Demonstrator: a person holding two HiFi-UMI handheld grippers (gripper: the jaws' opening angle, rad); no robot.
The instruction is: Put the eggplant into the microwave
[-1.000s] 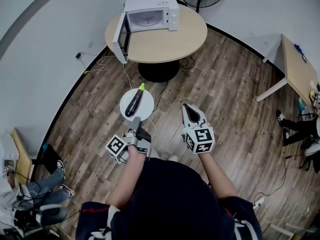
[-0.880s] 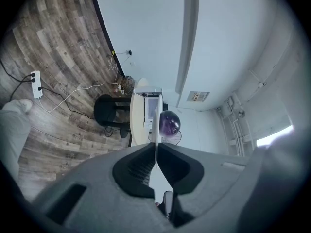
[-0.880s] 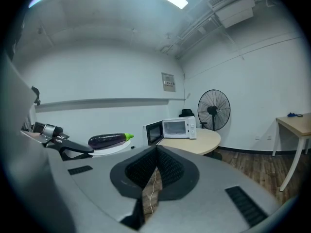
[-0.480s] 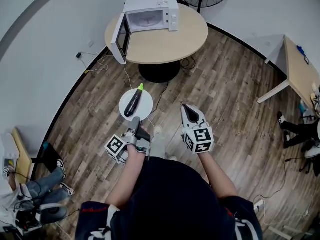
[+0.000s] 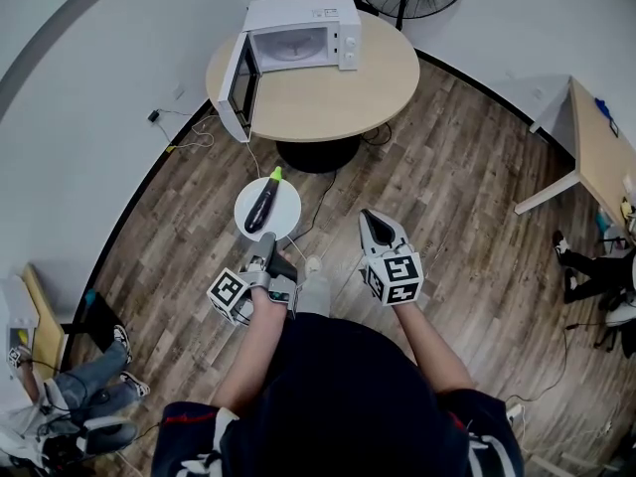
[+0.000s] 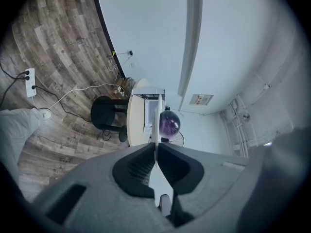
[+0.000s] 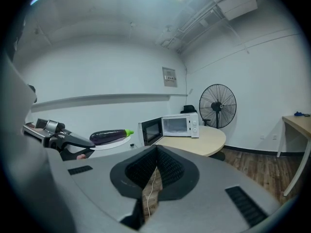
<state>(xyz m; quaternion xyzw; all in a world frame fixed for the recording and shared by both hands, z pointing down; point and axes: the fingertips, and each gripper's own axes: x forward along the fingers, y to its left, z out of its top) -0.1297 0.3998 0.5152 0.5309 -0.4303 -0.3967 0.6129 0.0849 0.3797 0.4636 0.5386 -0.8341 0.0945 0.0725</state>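
- Purple eggplant (image 5: 262,205) with green stem lies on round white plate (image 5: 287,221), just ahead of left gripper (image 5: 268,254), whose jaws clamp its rim.
- Right gripper (image 5: 376,223): jaws together, empty.
- White open-doored microwave (image 5: 298,38) stands well ahead.

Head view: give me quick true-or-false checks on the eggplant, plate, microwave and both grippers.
The white microwave oven on the round wooden table has its door open. True.
The dark purple eggplant lies inside the microwave. False: it lies on the round white plate.
The left gripper is shut on the plate's rim. True.
The right gripper holds the eggplant. False: its jaws are together, empty.
The plate rests on the table. False: it is held over the wooden plank floor.
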